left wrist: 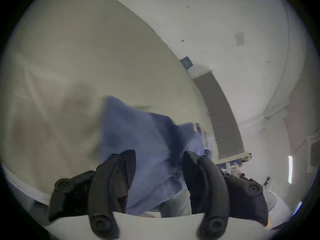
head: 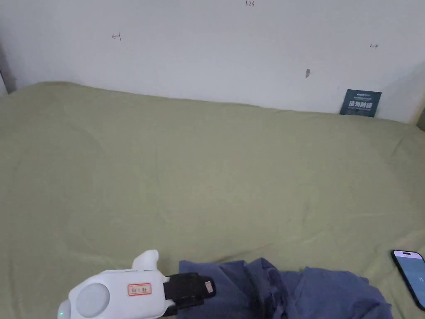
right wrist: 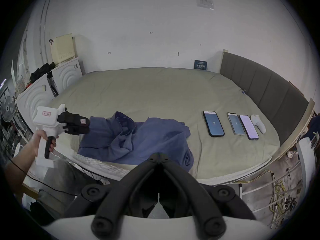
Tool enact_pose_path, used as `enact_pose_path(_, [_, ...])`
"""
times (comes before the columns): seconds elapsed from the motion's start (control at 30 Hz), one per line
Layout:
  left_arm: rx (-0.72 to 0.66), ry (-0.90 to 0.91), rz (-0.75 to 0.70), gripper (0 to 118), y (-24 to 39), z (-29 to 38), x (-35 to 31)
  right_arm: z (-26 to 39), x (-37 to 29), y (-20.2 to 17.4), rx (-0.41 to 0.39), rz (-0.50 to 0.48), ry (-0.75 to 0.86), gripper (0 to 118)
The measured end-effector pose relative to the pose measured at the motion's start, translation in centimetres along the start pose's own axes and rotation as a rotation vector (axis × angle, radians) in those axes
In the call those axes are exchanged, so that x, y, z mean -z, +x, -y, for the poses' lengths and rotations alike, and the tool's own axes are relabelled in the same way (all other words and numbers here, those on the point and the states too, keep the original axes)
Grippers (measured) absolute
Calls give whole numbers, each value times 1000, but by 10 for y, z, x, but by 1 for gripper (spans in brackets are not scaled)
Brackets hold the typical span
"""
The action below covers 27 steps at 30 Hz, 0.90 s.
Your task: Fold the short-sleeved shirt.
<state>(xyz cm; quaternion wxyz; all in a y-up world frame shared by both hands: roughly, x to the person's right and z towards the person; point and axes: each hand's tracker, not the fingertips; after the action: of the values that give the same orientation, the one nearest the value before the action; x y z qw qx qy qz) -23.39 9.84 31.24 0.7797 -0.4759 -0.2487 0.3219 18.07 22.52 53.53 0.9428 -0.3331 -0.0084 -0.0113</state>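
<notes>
Green bed (head: 207, 166), crumpled blue shirt (right wrist: 135, 136) at near edge

White wall (head: 216, 50) — olive-sheeted bed (head: 199, 174), grey headboard (right wrist: 263, 91)

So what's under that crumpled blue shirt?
The blue shirt lies bunched on the green bedsheet, its near edge hanging over the mattress side. Whether anything else sits beneath can't be seen; the cloth covers it.
</notes>
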Motion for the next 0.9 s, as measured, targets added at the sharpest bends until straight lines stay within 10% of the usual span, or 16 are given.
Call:
enact_pose_path(0.37, [-314, -66, 220, 60, -51, 21, 36, -3, -1, 0, 15, -34, 15, 0])
enact_pose_path(0.43, [-297, -75, 202, 22, -49, 24, 47, -1, -1, 2, 21, -22, 5, 0])
enact_pose_path(0.9, [-144, 126, -93, 14, -57, -36, -96, 3, -2, 0, 19, -7, -12, 0])
